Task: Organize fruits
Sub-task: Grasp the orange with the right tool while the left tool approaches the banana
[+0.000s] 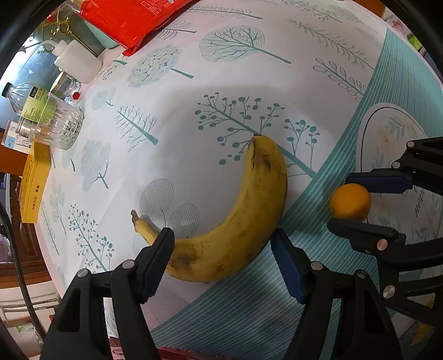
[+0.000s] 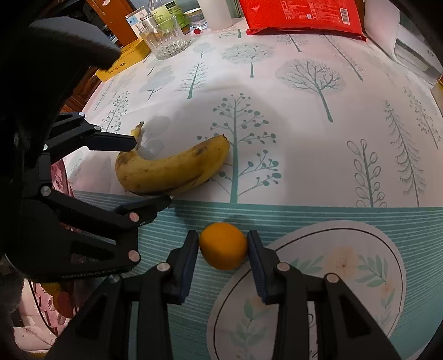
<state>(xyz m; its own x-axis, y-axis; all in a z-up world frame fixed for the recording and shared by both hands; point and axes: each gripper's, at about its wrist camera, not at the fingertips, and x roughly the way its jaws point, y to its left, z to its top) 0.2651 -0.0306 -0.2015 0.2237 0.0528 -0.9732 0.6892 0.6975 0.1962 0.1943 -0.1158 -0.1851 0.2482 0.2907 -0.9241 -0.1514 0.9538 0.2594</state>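
A spotted yellow banana (image 1: 249, 210) lies on the tree-print tablecloth (image 1: 235, 83). My left gripper (image 1: 221, 238) points down over it, open, one finger by the stem end and one at the outer curve. In the right wrist view the left gripper (image 2: 152, 171) straddles the banana (image 2: 171, 169) the same way. A small orange (image 2: 223, 246) sits on the striped teal band, and my right gripper (image 2: 223, 243) is shut on it, with both pads against its sides. The left wrist view shows the orange (image 1: 350, 202) between the right gripper's (image 1: 342, 200) fingers.
A ribbed glass tumbler (image 2: 166, 38), a yellow box (image 1: 34, 188), bottles (image 1: 77, 61) and a red packet (image 2: 301, 16) crowd the table's far side. A round floral print (image 2: 346, 265) lies under the right gripper. Something pink and patterned (image 2: 59, 171) shows past the table edge behind the left gripper.
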